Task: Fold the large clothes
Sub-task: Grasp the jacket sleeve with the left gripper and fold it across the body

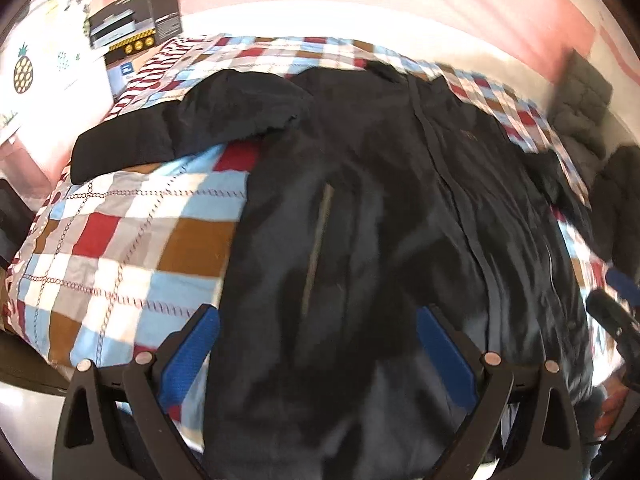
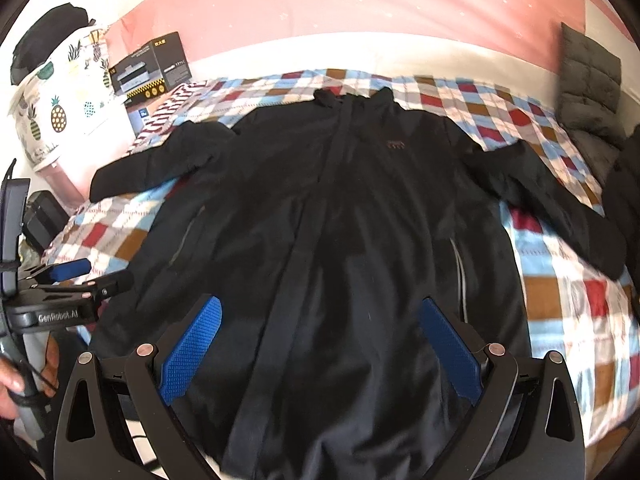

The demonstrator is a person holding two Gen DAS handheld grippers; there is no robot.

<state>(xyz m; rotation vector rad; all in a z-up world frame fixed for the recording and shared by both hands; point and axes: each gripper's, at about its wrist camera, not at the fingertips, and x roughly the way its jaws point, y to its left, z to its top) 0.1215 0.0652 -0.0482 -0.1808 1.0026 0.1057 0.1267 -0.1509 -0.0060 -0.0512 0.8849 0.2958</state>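
A large black zip jacket (image 2: pixel 344 208) lies flat, front up, on a checked bedspread (image 2: pixel 560 292), collar at the far side and both sleeves spread out. It also fills the left wrist view (image 1: pixel 380 208). My right gripper (image 2: pixel 318 312) is open and empty above the jacket's lower middle. My left gripper (image 1: pixel 318 320) is open and empty above the jacket's lower left part; it also shows at the left of the right wrist view (image 2: pixel 86 274). The right gripper shows at the right edge of the left wrist view (image 1: pixel 618 300).
A pineapple-print pillow (image 2: pixel 64 104) and a black box (image 2: pixel 150 68) sit at the bed's far left. A grey quilted garment (image 2: pixel 588 88) and another dark garment (image 2: pixel 626 196) lie at the right. A pink wall (image 2: pixel 340 4) runs behind the bed.
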